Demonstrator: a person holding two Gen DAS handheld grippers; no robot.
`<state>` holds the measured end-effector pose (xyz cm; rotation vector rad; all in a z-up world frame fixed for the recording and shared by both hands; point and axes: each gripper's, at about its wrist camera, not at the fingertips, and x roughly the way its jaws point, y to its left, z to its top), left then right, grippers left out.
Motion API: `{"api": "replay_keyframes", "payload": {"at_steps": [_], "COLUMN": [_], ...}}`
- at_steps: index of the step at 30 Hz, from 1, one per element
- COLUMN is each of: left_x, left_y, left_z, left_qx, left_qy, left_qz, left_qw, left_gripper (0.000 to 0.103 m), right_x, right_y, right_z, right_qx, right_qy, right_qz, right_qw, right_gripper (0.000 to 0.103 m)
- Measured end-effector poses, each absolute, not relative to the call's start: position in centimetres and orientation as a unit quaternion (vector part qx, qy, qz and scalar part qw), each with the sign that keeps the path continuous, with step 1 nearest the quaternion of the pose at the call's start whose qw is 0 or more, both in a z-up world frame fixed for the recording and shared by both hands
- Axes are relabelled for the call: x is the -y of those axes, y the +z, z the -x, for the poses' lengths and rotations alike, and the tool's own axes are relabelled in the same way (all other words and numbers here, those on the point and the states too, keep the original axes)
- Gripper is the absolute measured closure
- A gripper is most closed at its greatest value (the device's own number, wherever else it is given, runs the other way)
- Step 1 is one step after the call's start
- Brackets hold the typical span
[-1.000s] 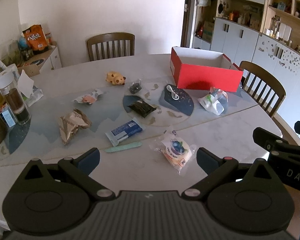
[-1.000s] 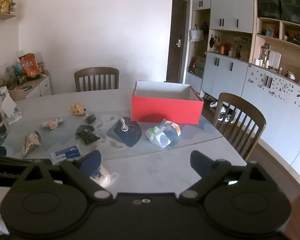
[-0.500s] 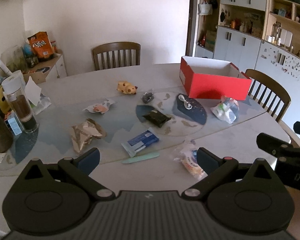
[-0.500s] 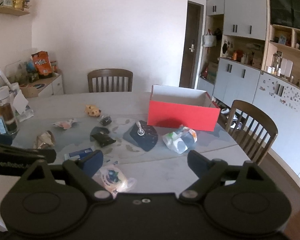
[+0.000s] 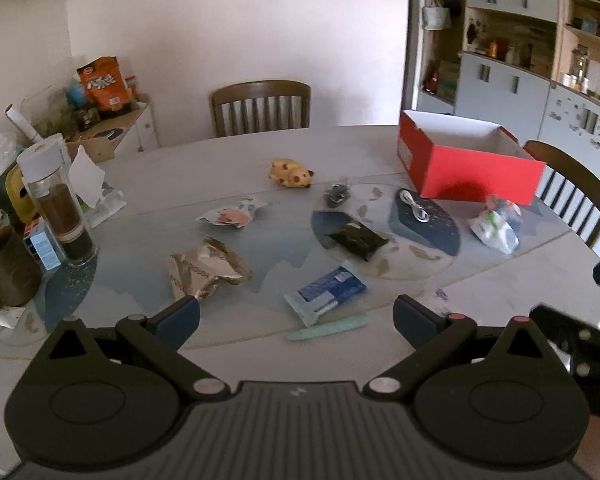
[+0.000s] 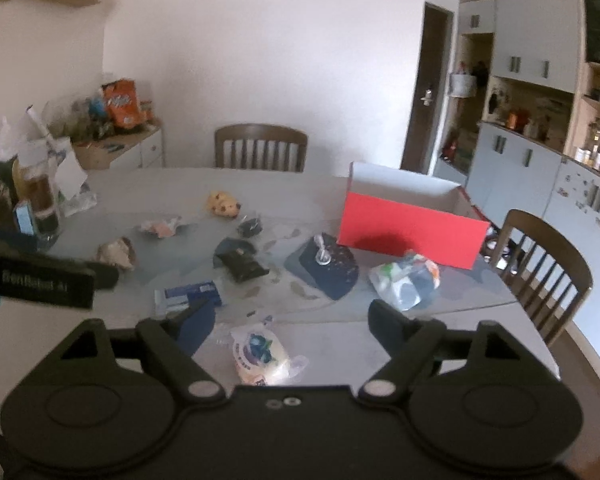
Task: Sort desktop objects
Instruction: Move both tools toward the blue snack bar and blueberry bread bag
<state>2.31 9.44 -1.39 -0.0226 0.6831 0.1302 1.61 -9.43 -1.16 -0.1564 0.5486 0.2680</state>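
On a cluttered round bench [image 6: 340, 356], the right claw [image 6: 288, 322] narrows its wide jaws around a clear-wrapped blueberry bun [image 6: 260, 354] at the near edge, not yet pinching it; the grasp appears under way. Next likely comes closing, then carrying to the red box [image 6: 408, 230] beyond. The left claw [image 5: 296, 314] hangs open, empty.

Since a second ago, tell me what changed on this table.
The right tool has come down over the blueberry snack pack, jaws closing, not yet pressing on it. The left tool shifted along the table, open and holding nothing. The red box and the other items lie as before.
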Motion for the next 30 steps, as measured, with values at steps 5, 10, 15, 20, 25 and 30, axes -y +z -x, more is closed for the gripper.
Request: {"api": "replay_keyframes", "payload": {"at_steps": [5, 10, 15, 20, 25, 30], "left_x": [-9.4, -9.1, -8.4, -7.4, -6.6, -6.8], "left_y": [-2.3, -3.6, -4.8, -5.1, -5.9, -7.3], "left_z": [-4.0, -5.5, -6.6, -7.3, -8.0, -9.0], "left_qx": [-0.333, -0.342, -0.349, -0.345, -0.341, -0.345], "left_qy": [0.087, 0.106, 0.114, 0.134, 0.131, 0.112], "left_qz": [0.016, 0.026, 0.027, 0.029, 0.020, -0.004], "left_qw": [0.939, 0.933, 0.930, 0.928, 0.931, 0.932], "left_gripper": [0.000, 0.000, 0.000, 0.000, 0.000, 0.000], "right_x": [9.3, 9.3, 9.4, 9.8, 9.9, 9.6], "right_y": [-2.6, -4.2, -5.8, -7.0, -8.3, -9.5], "right_z": [-3.6, -5.7, -7.2, -8.2, -9.6, -10.4], "right_qx": [-0.278, -0.286, -0.293, -0.300, -0.306, -0.311], "right_qy": [0.160, 0.196, 0.230, 0.272, 0.307, 0.325], "right_qz": [0.096, 0.112, 0.124, 0.138, 0.150, 0.161], "right_qw": [0.942, 0.931, 0.920, 0.904, 0.889, 0.878], "right_gripper": [0.019, 0.019, 0.021, 0.022, 0.023, 0.024]}}
